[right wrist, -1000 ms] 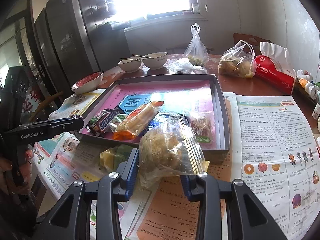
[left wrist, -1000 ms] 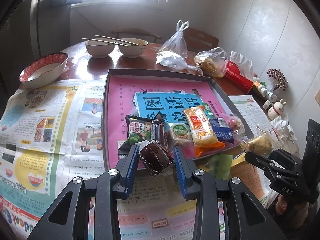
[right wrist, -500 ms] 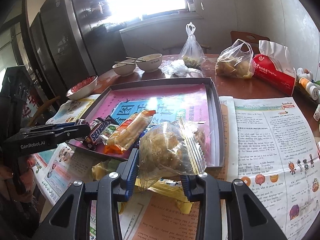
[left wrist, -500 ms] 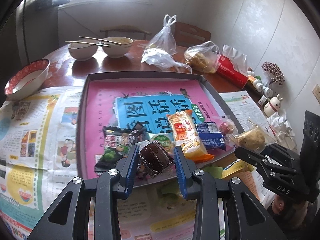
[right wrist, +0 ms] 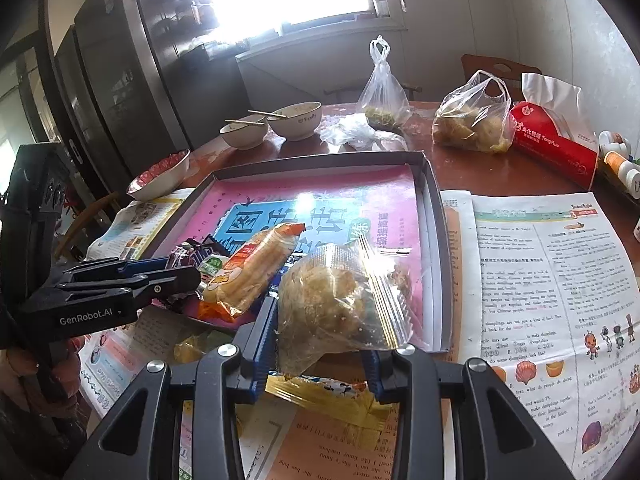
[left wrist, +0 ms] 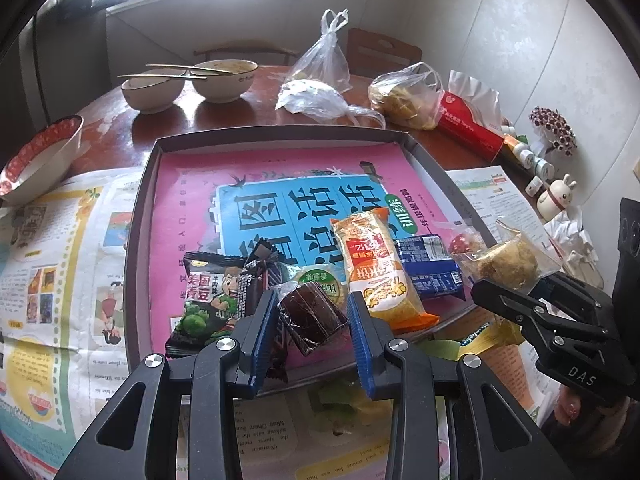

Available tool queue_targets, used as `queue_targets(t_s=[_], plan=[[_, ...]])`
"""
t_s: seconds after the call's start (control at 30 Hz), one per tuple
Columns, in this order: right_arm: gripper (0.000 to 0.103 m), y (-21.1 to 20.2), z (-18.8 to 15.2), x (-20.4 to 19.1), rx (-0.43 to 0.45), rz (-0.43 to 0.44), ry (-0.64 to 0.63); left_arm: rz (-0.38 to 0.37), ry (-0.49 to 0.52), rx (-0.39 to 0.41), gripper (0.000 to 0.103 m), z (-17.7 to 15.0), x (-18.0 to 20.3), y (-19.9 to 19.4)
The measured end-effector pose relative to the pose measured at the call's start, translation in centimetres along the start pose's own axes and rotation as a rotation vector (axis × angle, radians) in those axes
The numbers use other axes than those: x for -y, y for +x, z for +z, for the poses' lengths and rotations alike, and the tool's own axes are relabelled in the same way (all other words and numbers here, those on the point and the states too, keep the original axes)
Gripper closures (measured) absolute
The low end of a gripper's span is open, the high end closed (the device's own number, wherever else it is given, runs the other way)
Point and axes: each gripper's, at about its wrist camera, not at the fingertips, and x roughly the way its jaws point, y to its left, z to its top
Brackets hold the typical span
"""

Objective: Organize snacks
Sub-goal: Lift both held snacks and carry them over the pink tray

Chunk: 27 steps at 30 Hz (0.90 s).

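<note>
You have the left gripper (left wrist: 313, 322) clamped on a dark brown wrapped sweet (left wrist: 311, 317), and the right gripper (right wrist: 322, 326) clamped on a clear packet holding a crumbly golden pastry (right wrist: 336, 302). Both loads hang above the near edge of the grey tray (right wrist: 437, 264), which suggests you are carrying them in to join the snacks already gathered there rather than leaving them on the newspaper (right wrist: 552, 280). Each packet is pinched across its body, so it hangs free of the pile beneath. In the tray's near end you can count about six packets: a green pea bag (left wrist: 208, 296), a dark chocolate bar (left wrist: 256, 276), a small round green-labelled one (left wrist: 320, 280), a long orange packet (left wrist: 376, 268), a blue one (left wrist: 430, 268), and a small clear one with something red (left wrist: 460, 242) at the right. On the newspaper just near the tray, at least one yellow wrapper (right wrist: 320, 394) is left to collect. At the far side stand two bowls (left wrist: 188, 84) with chopsticks, and a third bowl (left wrist: 40, 156) sits on the left.
</note>
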Motion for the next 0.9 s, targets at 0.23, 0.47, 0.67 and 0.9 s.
queue_targets(t_s=[0.23,0.47,0.67,0.9], plan=[[0.065,0.9,0.4,-0.2,-0.013,0.001,-0.004,0.003,0.009,-0.005,0.066,0.3,0.0,0.4],[0.064,1.4,1.0,-0.2,-0.021,-0.002,-0.003,-0.004,0.017,-0.018,0.067,0.5,0.0,0.8],[0.064,2.0,1.4,-0.5,-0.03,-0.001,-0.002,-0.013,0.021,-0.026,0.067,0.7,-0.2,1.1],[0.064,2.7,1.5,-0.9,-0.045,0.001,-0.003,-0.022,0.027,-0.043,0.067,0.5,-0.1,1.7]])
